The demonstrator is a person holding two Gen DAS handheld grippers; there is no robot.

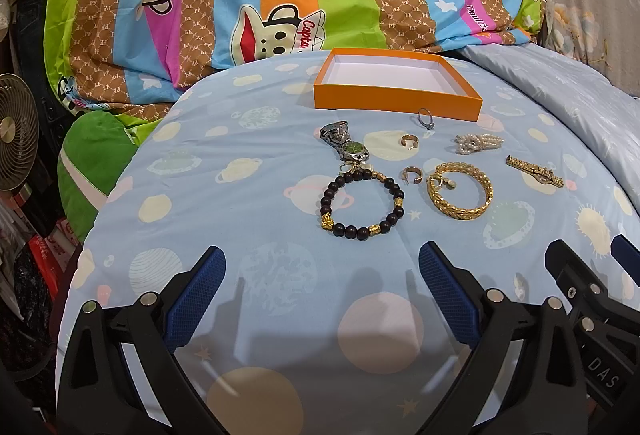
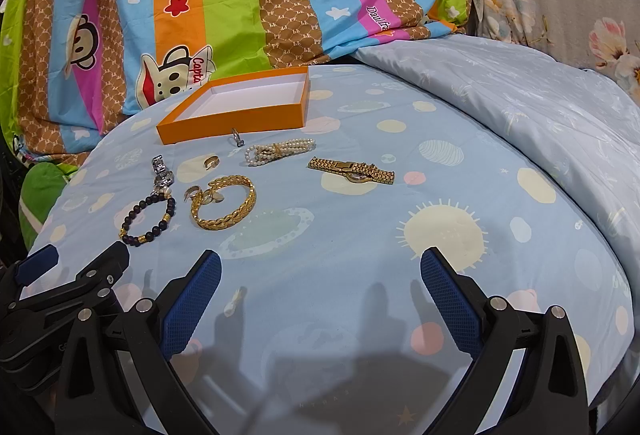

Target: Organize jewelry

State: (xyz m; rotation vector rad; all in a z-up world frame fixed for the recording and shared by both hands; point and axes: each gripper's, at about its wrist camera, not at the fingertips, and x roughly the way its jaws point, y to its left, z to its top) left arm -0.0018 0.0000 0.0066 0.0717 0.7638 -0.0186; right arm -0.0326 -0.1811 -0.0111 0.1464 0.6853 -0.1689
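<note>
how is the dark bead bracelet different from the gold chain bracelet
The bead bracelet is dark round beads with a few gold spacers; the gold chain bracelet is all woven gold links. The bead bracelet lies left, the gold chain bracelet right. Both lie flat as open loops on the blue sheet.

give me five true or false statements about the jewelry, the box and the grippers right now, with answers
1. The orange box is empty. True.
2. The gold chain bracelet lies inside the box. False: it lies on the blue bedsheet, in front of the box.
3. The left hand-held gripper is open and holds nothing. True.
4. The right hand-held gripper is shut on the gold watch. False: it is open, and the watch lies on the sheet.
5. The pearl bracelet lies between the box and the gold watch in the right wrist view. True.
</note>
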